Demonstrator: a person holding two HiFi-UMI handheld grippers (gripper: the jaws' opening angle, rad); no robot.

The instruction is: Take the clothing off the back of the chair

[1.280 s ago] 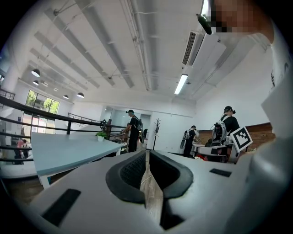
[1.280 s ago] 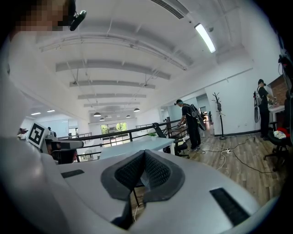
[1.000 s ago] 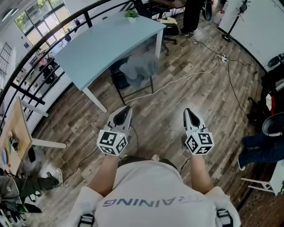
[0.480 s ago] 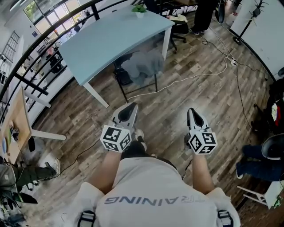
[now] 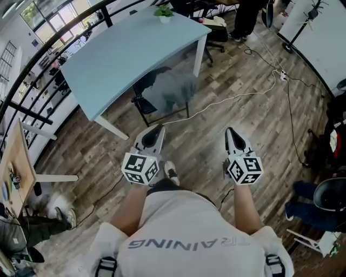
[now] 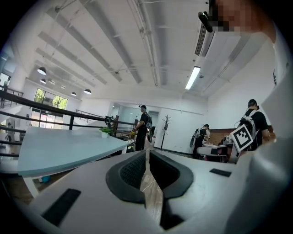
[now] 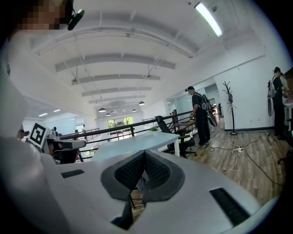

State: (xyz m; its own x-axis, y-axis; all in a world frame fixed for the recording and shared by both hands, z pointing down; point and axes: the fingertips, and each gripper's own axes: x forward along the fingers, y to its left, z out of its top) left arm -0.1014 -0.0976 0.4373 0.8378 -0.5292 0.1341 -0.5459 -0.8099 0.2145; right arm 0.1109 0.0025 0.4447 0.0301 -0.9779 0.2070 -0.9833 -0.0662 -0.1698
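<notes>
Grey clothing [image 5: 172, 88] hangs over the back of a black chair [image 5: 140, 103] that is tucked at the near edge of a light-blue table [image 5: 119, 48]. In the head view both grippers are held out side by side, short of the chair and above the wood floor. My left gripper [image 5: 157, 130] points at the chair, jaws shut with nothing between them. My right gripper [image 5: 231, 132] is further right, also shut and empty. In the left gripper view the closed left gripper [image 6: 147, 153] sits beside the table [image 6: 59, 148]. The right gripper [image 7: 144, 154] faces the table [image 7: 132, 142].
A white cable [image 5: 238, 97] runs across the floor to the right of the chair. A small plant [image 5: 164, 11] stands on the table's far corner. A black railing [image 5: 32, 81] runs behind the table, and a wooden desk [image 5: 13, 167] is at the left. A seated person [image 5: 316, 197] is at the right.
I have stepped forward, so the chair and table sit closer to both grippers in the head view. Both grippers stay shut and empty.
</notes>
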